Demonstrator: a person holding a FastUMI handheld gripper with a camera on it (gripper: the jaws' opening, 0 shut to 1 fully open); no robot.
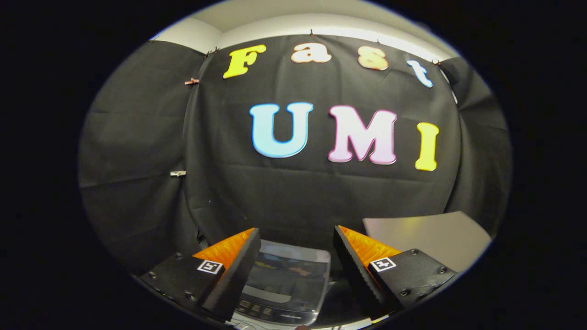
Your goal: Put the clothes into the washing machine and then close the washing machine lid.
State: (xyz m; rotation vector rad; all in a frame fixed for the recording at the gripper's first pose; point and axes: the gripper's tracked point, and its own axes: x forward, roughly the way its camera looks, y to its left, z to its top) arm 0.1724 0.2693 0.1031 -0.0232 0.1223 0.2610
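Washing machine (286,284) sits low between the fingers of the hand-held gripper (297,250), at about 6 o'clock from their tips, its glossy see-through lid (293,270) lying flat with a row of buttons near the front edge. The fingers stand wide apart and hold nothing. A grey worktop (431,236) lies at about 3 o'clock from the right finger. The black cloth wall (298,192) hangs beyond at 12 o'clock.

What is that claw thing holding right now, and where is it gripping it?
Nothing. The gripper is open, its fingers spread apart with only air between them. The washing machine's clear lid lies below and beyond them, untouched.
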